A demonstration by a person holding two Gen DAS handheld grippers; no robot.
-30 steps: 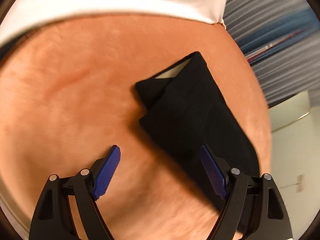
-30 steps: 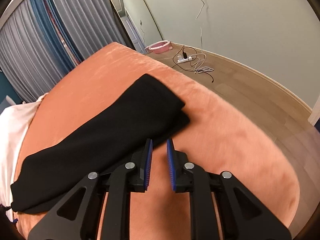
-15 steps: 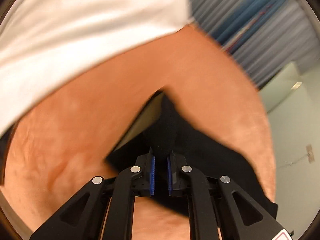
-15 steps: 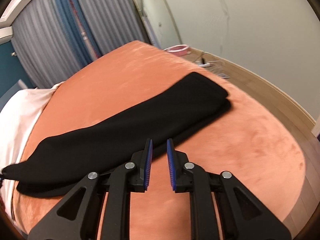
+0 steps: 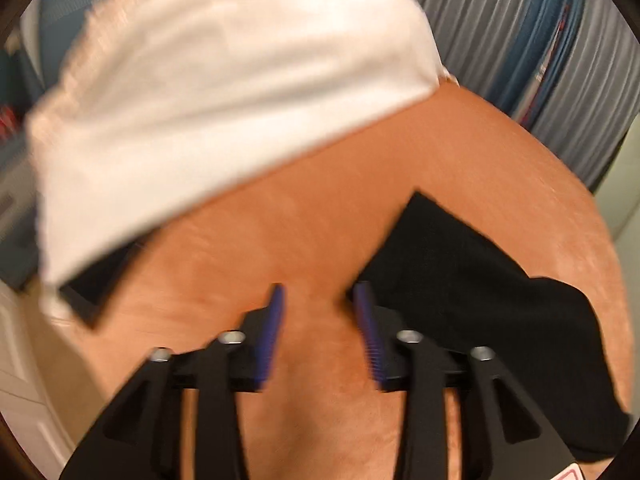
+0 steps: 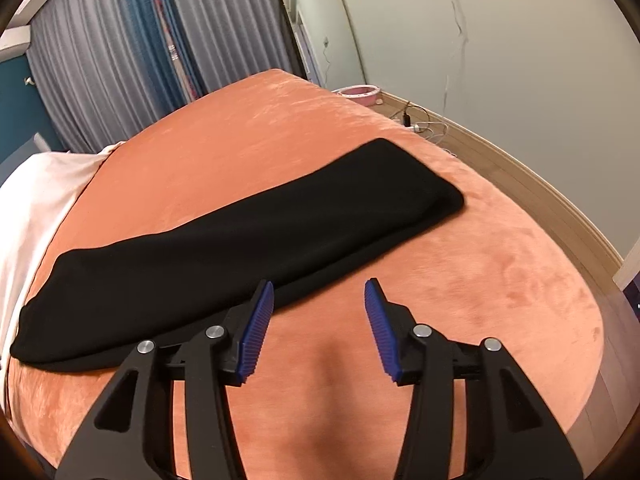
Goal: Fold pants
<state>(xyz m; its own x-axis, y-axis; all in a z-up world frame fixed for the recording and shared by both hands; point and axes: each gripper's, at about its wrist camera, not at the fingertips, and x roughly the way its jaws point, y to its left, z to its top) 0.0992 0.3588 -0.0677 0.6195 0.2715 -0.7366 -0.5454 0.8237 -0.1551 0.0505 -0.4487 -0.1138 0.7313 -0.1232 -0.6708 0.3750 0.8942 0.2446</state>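
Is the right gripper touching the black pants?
Apart. In the right wrist view the right gripper has opening jaws with only orange bedspread between them; the pants lie beyond its left fingertip.

The left gripper [image 5: 318,304] is a black plastic frame of two angled arms with triangular cut-outs, each arm carrying silver round screw heads. Its fingers [image 5: 272,328] are lined with ribbed blue pads. A white label with red print peeks in at five o'clock. The right gripper [image 6: 319,294] is built the same: black skeletal arms, four silver screws, ridged blue pads [image 6: 256,332] tapering toward twelve o'clock.
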